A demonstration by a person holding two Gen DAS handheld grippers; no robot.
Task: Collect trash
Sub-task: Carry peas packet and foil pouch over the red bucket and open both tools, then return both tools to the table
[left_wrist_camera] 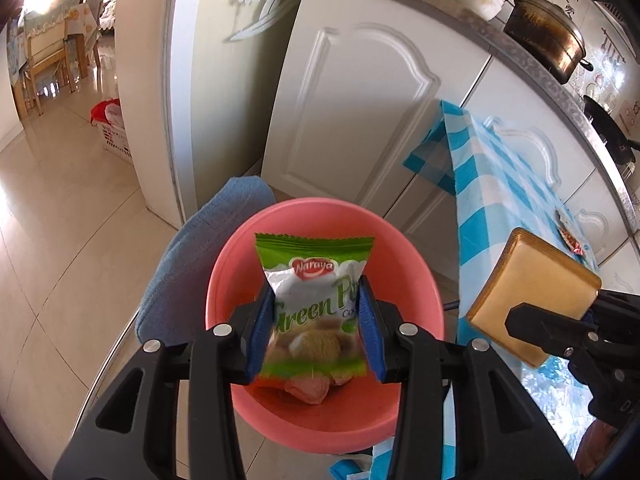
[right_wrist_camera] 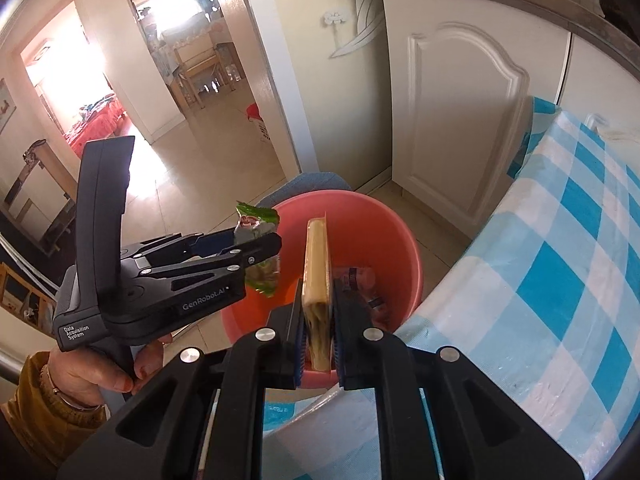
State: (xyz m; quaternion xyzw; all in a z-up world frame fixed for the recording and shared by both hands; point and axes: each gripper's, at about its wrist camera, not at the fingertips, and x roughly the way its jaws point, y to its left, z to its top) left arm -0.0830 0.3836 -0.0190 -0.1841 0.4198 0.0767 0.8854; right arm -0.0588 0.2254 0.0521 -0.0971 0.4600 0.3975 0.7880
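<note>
A pink bin (left_wrist_camera: 240, 272) stands on the floor below both grippers, with pink wrappers (left_wrist_camera: 308, 386) lying at its bottom. Directly over its mouth, my left gripper (left_wrist_camera: 316, 304) is shut on a green and white snack bag (left_wrist_camera: 316, 276), blue pads pinching the bag's sides. To the right, my right gripper (left_wrist_camera: 560, 316) grips a flat golden-brown packet (left_wrist_camera: 532, 292). In the right wrist view my right gripper (right_wrist_camera: 318, 292) clamps that packet (right_wrist_camera: 316, 256) edge-on above the bin (right_wrist_camera: 404, 240). The left gripper (right_wrist_camera: 264, 248) hangs at the left with the bag (right_wrist_camera: 258, 216).
A table under a blue and white checked cloth (right_wrist_camera: 560, 260) borders the bin on the right. White cabinet doors (left_wrist_camera: 360, 120) stand behind it. A blue cloth (left_wrist_camera: 200, 248) lies beside the bin, and a white basket (left_wrist_camera: 112, 136) sits farther off. A person's hand (right_wrist_camera: 100, 368) holds the left gripper.
</note>
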